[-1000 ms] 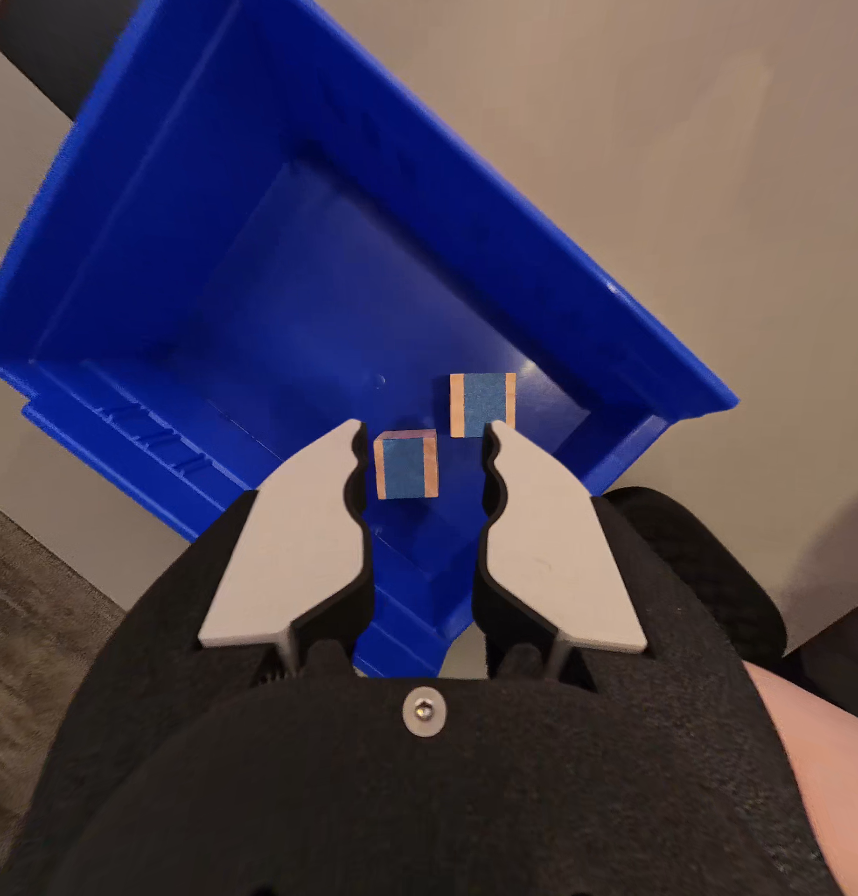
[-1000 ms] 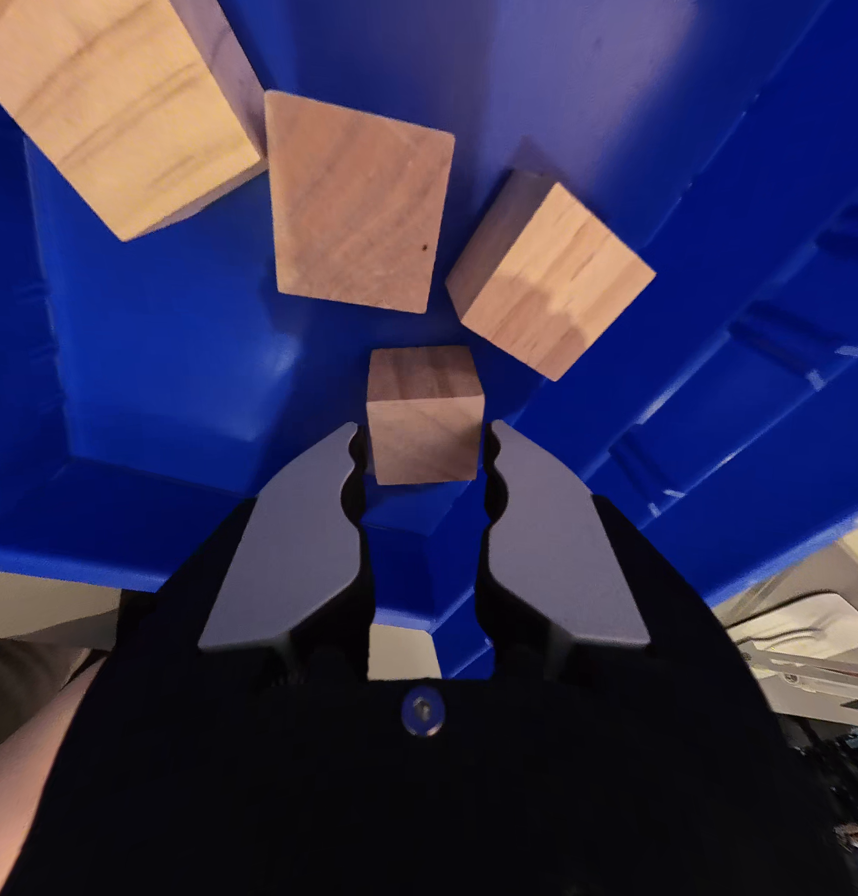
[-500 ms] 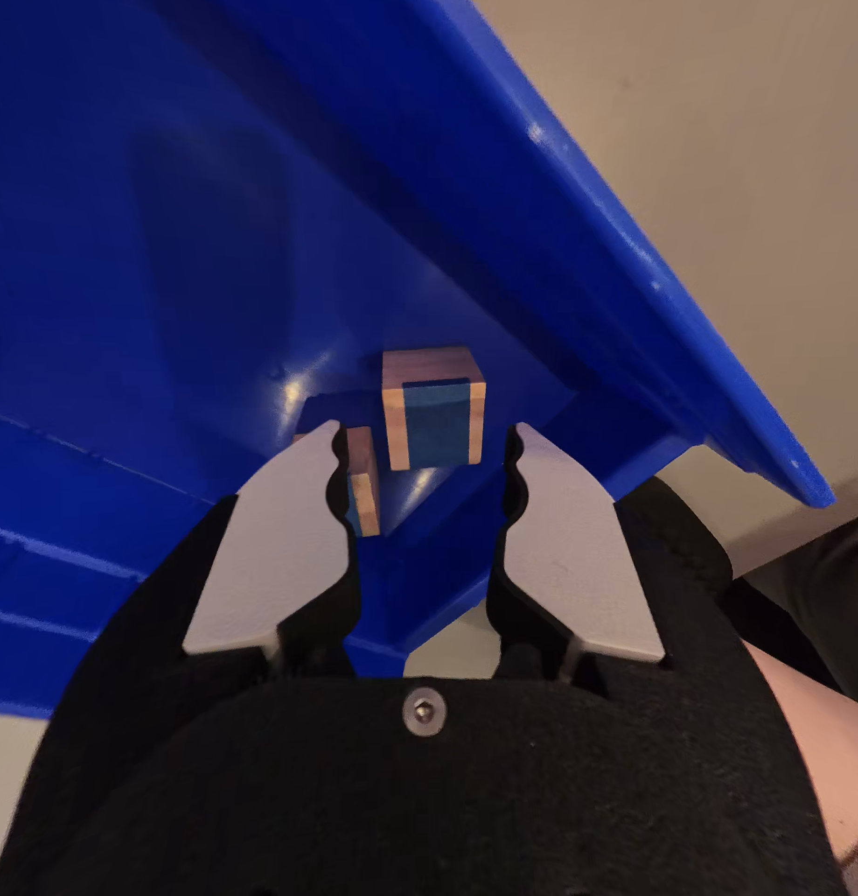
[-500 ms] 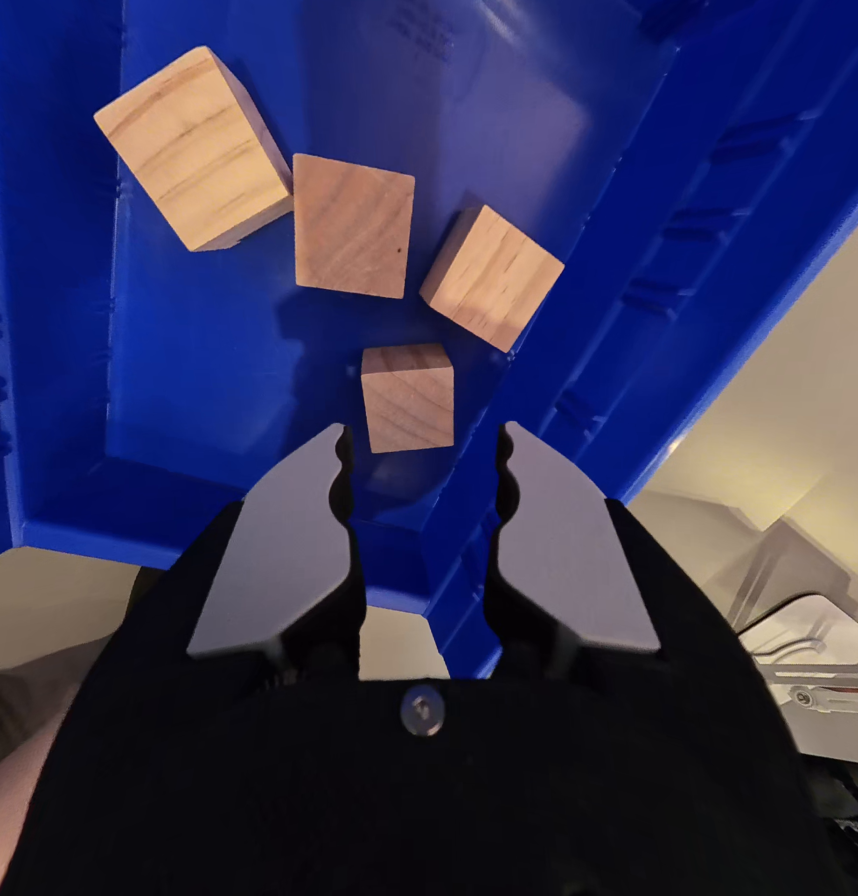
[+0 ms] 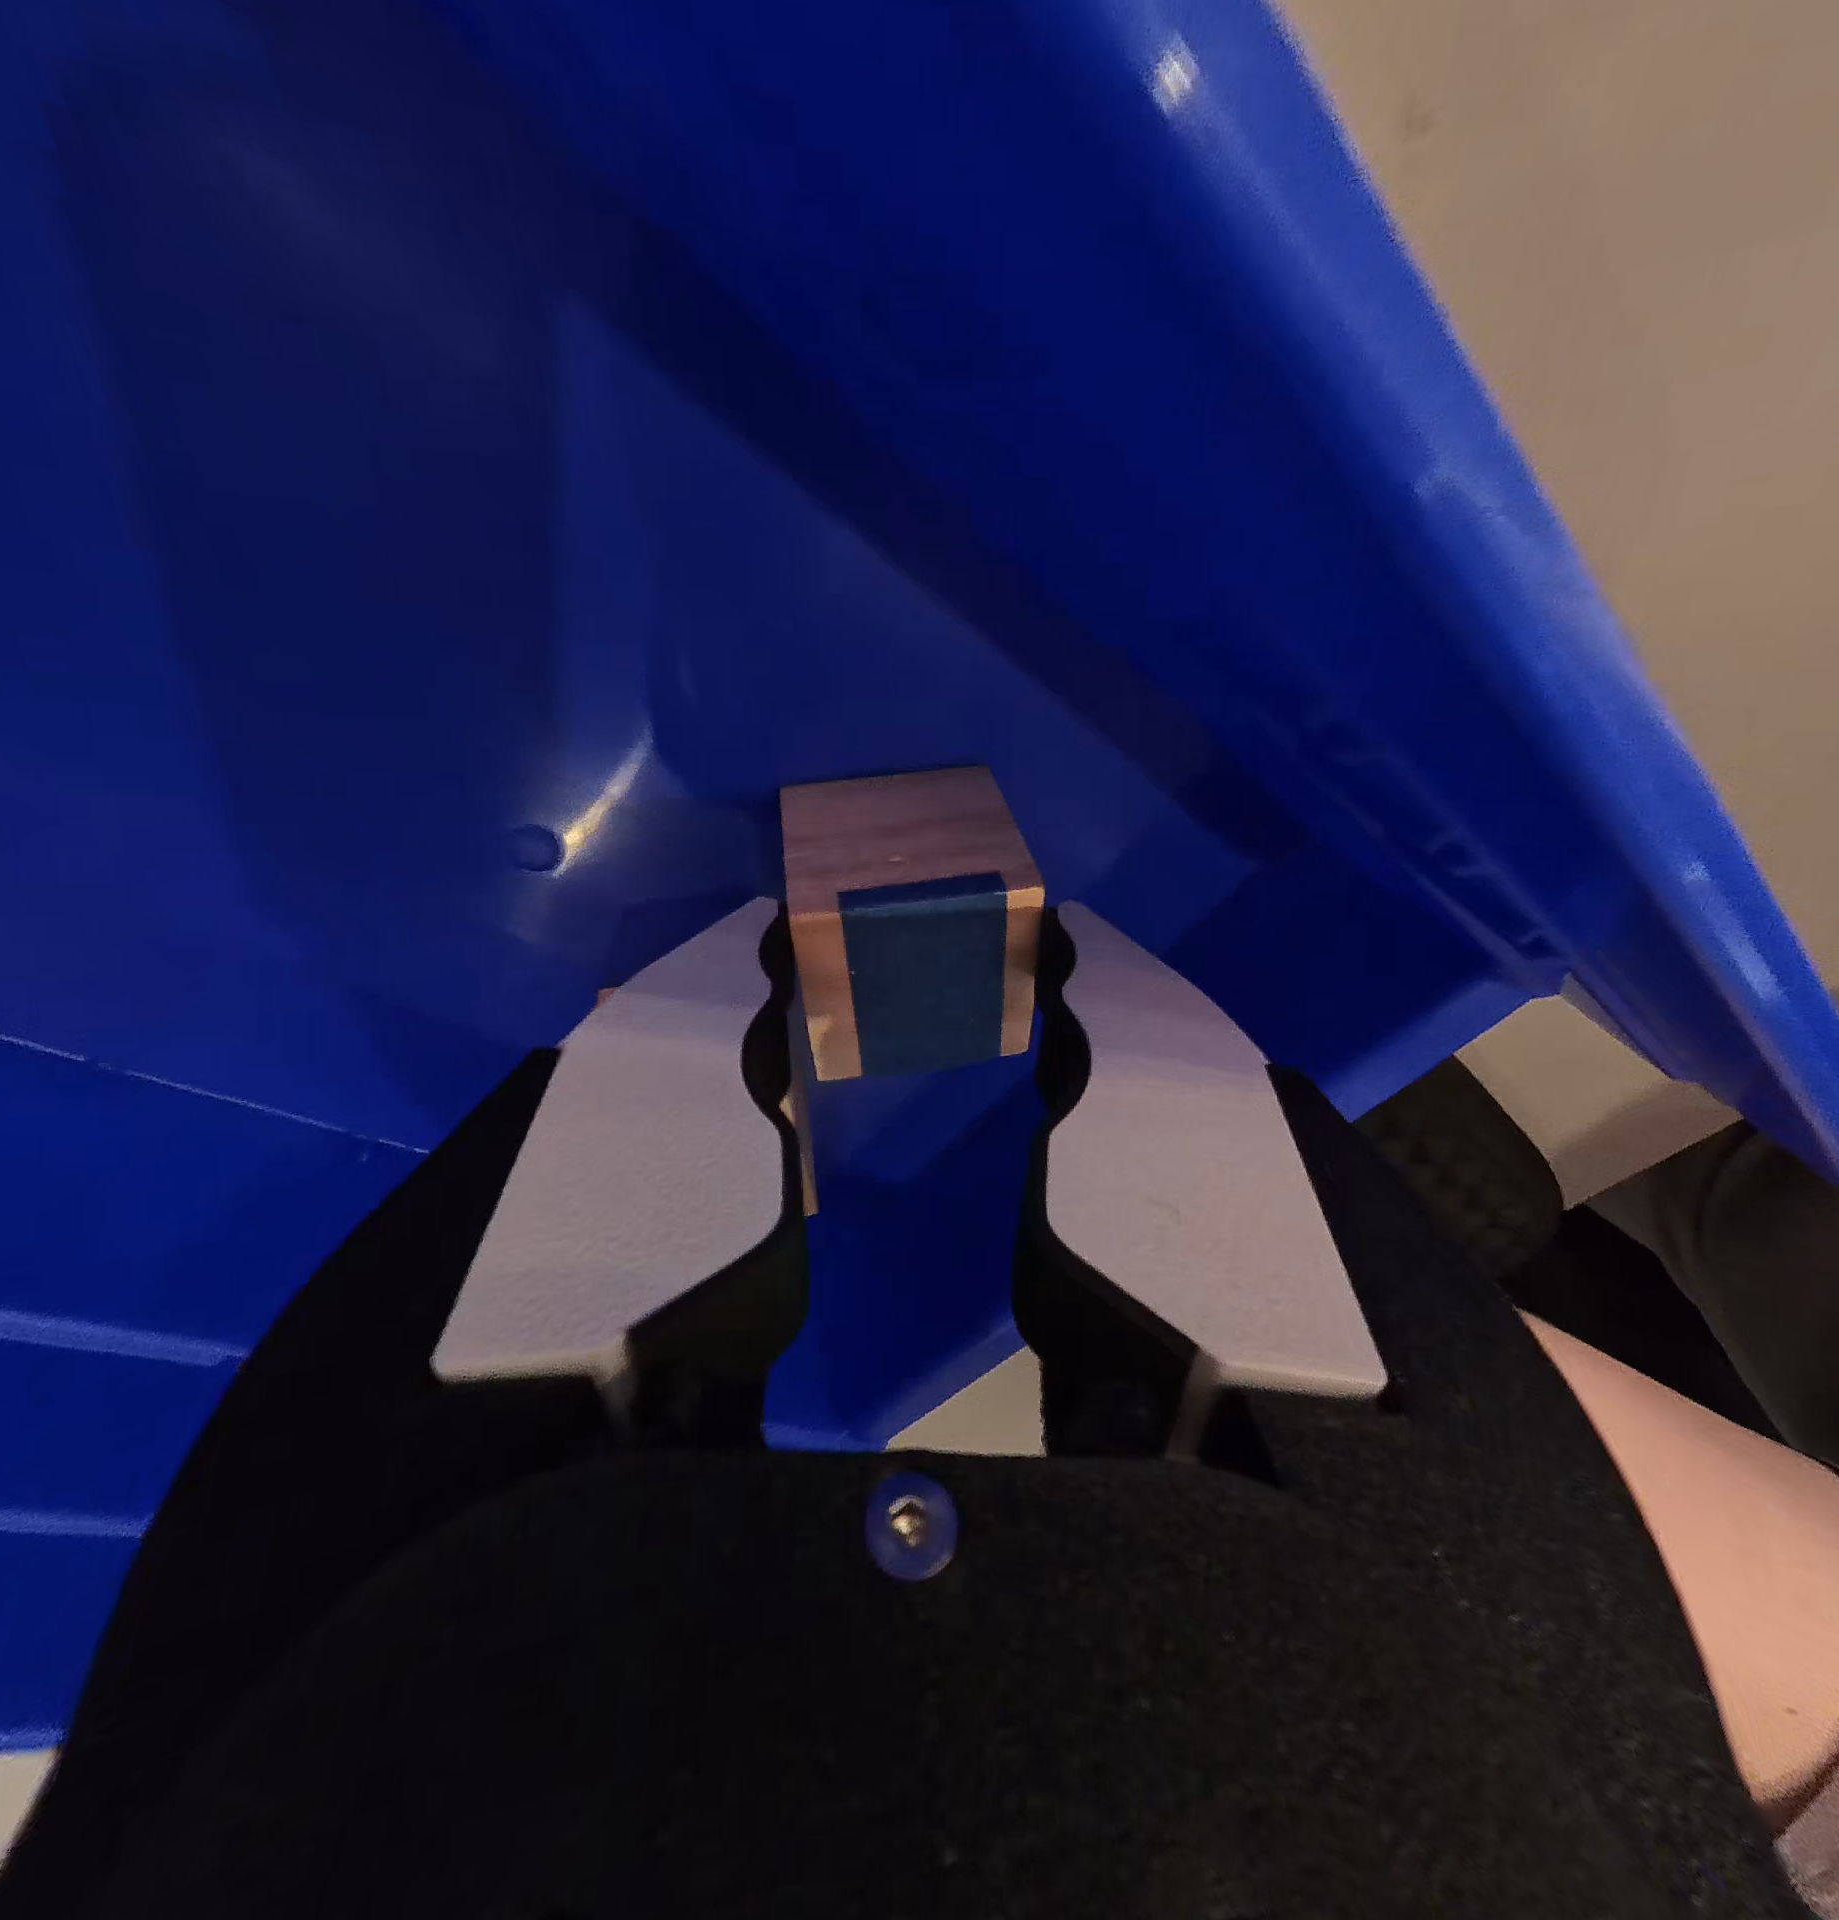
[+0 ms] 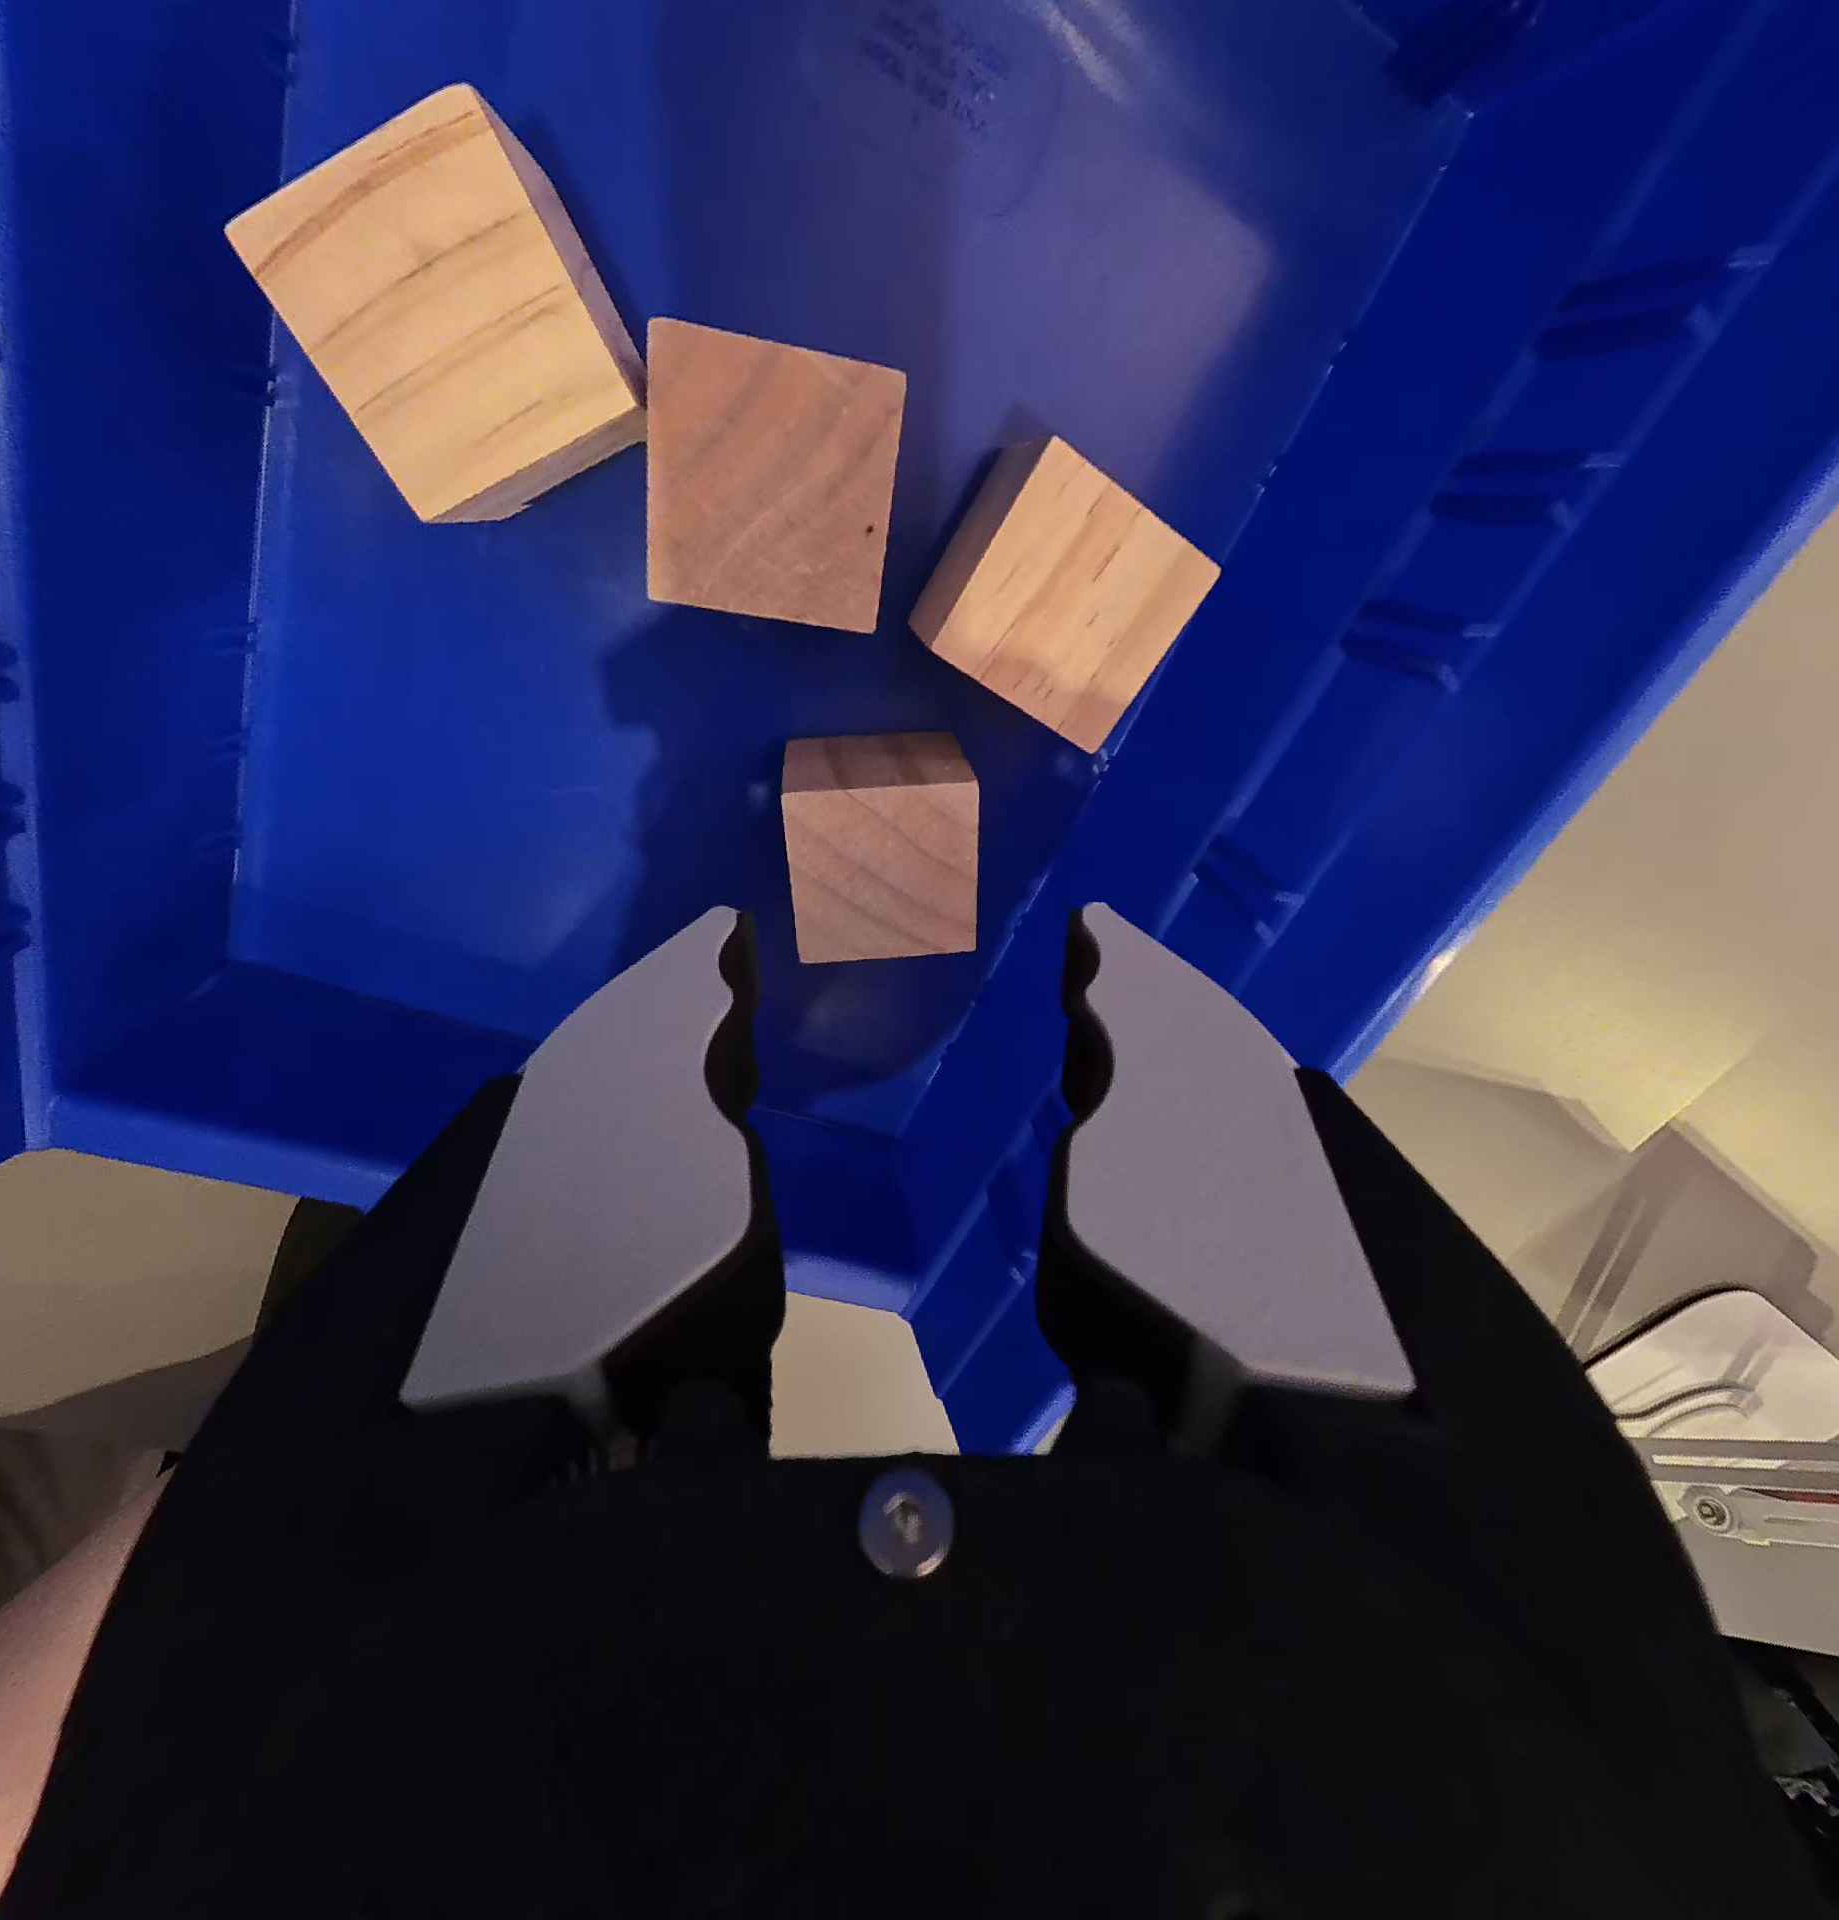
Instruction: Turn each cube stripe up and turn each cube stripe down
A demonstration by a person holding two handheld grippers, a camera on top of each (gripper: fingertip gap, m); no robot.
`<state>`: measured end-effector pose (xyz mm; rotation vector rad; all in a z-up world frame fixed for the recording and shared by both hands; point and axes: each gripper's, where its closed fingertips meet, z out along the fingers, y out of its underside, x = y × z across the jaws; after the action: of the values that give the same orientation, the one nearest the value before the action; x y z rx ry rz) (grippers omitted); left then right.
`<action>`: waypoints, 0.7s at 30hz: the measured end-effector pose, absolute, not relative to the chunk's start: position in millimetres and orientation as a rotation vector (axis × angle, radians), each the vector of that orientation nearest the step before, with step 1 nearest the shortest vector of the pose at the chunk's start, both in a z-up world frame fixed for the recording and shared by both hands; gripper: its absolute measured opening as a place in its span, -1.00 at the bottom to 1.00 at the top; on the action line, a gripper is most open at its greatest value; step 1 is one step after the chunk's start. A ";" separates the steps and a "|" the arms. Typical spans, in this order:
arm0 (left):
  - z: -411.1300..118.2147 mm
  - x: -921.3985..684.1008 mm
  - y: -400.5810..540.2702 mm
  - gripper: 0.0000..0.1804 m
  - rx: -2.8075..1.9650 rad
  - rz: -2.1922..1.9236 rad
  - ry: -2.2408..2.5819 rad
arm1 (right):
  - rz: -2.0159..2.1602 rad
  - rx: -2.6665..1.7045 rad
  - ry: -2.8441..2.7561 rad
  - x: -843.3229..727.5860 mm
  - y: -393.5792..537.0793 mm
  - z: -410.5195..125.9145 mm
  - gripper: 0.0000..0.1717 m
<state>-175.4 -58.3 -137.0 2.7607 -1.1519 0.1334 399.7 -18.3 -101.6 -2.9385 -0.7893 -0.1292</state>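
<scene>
Left hand-held gripper (image 5: 915, 982) reaches into the blue bin (image 5: 479, 520), grey fingers (image 5: 676, 1143) clamped on the sides of a striped cube (image 5: 915, 966). Right hand-held gripper (image 6: 904, 997) hovers over its own bin (image 6: 427, 831), jaws spread wide, gripping nothing, pads clear of the nearest cube (image 6: 879, 852).

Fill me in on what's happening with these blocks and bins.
A person is working two handheld grippers over blue bins of wooden cubes. The left gripper has its jaws closed on a small cube with a blue stripe inside a blue bin; the stripe faces the camera. The right gripper hangs open above another blue bin, just short of a small plain-faced cube. Three larger cubes lie beyond it, no stripes showing.
</scene>
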 end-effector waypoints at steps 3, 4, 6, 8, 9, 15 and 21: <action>-127.0 -177.2 -51.4 -0.50 2.814 0.115 -1.198 | -0.148 -2.920 -0.780 400.1 -17.5 -97.0 -0.31; -120.9 -176.8 -48.3 -0.50 2.848 0.127 -1.210 | -0.161 -2.909 -0.771 400.4 -16.7 -93.9 -0.31; -103.5 -175.1 -39.3 -0.51 2.941 0.163 -1.270 | -0.206 -2.873 -0.739 401.5 -13.6 -84.1 -0.31; -79.1 -168.4 -31.8 -0.51 3.052 0.274 -1.348 | -0.277 -2.810 -0.679 402.6 -8.8 -66.6 -0.33; -64.8 -163.3 -28.0 -0.51 3.113 0.346 -1.382 | -0.322 -2.762 -0.647 402.5 -6.1 -54.5 -0.33; 23.5 -108.1 -37.6 -0.51 3.201 1.110 -1.603 | -0.479 -2.148 -0.640 336.4 18.4 57.4 -0.34; 95.2 -47.0 -67.5 -0.51 2.808 2.082 -1.461 | -0.047 -1.262 -1.182 112.1 -27.9 93.9 -0.15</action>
<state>-47.0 -67.5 95.2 2.8078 -1.4608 2.0820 112.1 -27.9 93.9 -1.2618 -1.1820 -0.0471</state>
